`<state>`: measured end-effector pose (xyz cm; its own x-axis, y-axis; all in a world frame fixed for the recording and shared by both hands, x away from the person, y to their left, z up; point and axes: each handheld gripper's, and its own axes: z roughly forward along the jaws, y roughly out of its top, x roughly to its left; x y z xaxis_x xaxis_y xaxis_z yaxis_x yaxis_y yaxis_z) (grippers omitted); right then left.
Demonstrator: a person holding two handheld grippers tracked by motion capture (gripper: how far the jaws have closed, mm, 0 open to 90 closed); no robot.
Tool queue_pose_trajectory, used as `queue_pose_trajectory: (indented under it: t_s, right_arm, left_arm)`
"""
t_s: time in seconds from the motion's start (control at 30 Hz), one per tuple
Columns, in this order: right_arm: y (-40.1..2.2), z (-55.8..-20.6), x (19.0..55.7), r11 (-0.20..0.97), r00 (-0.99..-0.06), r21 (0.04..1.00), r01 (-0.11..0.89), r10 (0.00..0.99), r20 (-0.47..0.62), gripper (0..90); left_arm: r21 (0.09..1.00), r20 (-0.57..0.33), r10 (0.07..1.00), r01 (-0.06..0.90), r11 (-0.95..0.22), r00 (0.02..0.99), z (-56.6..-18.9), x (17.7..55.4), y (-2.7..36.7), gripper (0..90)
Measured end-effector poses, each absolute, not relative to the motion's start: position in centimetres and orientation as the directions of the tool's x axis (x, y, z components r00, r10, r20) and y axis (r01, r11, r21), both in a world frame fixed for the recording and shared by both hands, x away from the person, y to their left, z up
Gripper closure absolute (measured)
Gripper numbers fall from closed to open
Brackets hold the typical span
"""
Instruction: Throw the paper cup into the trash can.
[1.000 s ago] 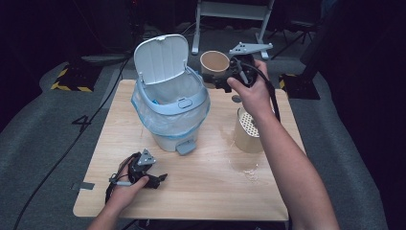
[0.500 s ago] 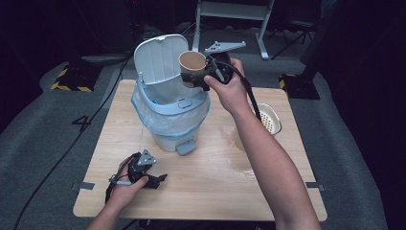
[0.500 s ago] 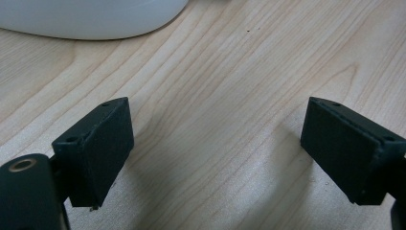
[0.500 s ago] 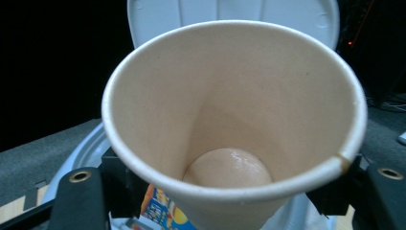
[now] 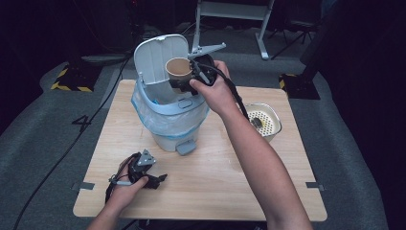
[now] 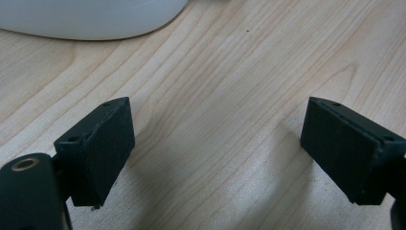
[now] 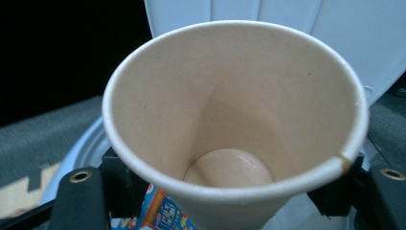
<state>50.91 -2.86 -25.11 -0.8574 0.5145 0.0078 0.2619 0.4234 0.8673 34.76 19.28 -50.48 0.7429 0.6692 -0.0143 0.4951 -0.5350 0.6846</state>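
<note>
My right gripper (image 5: pixel 184 81) is shut on a brown paper cup (image 5: pixel 178 69), which it holds tilted over the open mouth of a pale blue pedal bin (image 5: pixel 167 120) with its lid (image 5: pixel 155 60) up. In the right gripper view the empty cup (image 7: pixel 230 120) is clamped between the two black jaws, and a colourful wrapper (image 7: pixel 160 211) lies in the bin below. My left gripper (image 5: pixel 155 179) rests open on the wooden table (image 5: pixel 215 182) near the front left. Its jaws stand wide apart over bare wood, and the left gripper (image 6: pixel 215 158) holds nothing.
A cream perforated container (image 5: pixel 263 122) with a small dark object inside stands on the table's right side. The bin's foot pedal (image 5: pixel 186 147) faces the front. A clear plastic liner (image 5: pixel 148 112) hangs over the bin's rim. Dark floor and a metal stand (image 5: pixel 230 14) lie beyond the table.
My right gripper has carried the cup leftward from the table's back right to above the bin's opening. The cream container on the right now shows uncovered. The left gripper has stayed put.
</note>
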Motion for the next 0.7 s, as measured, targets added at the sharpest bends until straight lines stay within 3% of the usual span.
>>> queue_pose_trajectory:
  t_s: [0.23, 0.33, 0.4, 0.5, 0.6, 0.67, 0.7]
  right_arm:
    - [-2.1, -25.7, 51.1, 0.438, -0.858, 0.858, 0.268, 0.513, 0.007, 26.6]
    - [-1.8, -26.3, 51.2, 0.468, -0.857, 0.844, 0.263, 0.514, -0.018, 9.6]
    - [-1.8, -26.3, 51.1, 0.452, -0.845, 0.854, 0.256, 0.534, -0.029, 20.9]
    - [-2.1, -26.0, 51.0, 0.425, -0.831, 0.871, 0.247, 0.555, -0.035, 11.9]
    - [-2.5, -25.7, 50.8, 0.423, -0.830, 0.874, 0.237, 0.556, -0.044, 19.3]
    - [-3.0, -25.4, 50.5, 0.426, -0.831, 0.875, 0.229, 0.553, -0.051, 14.2]
    - [-3.5, -25.1, 50.2, 0.425, -0.833, 0.877, 0.224, 0.550, -0.054, 16.6]
  left_arm:
    - [0.682, -0.011, 0.666, 0.492, -0.540, 0.746, -50.5, 34.7, 19.3, 11.8]
    - [0.683, -0.013, 0.665, 0.493, -0.540, 0.746, -50.5, 34.7, 19.3, 11.8]
    - [0.683, -0.013, 0.665, 0.493, -0.540, 0.747, -50.5, 34.7, 19.3, 11.8]
    - [0.683, -0.013, 0.665, 0.493, -0.540, 0.746, -50.5, 34.7, 19.3, 11.8]
    - [0.682, -0.012, 0.664, 0.492, -0.541, 0.747, -50.4, 34.7, 19.3, 11.8]
    - [0.682, -0.013, 0.664, 0.492, -0.541, 0.748, -50.4, 34.7, 19.3, 11.8]
    - [0.682, -0.012, 0.663, 0.491, -0.542, 0.749, -50.5, 34.7, 19.3, 11.7]
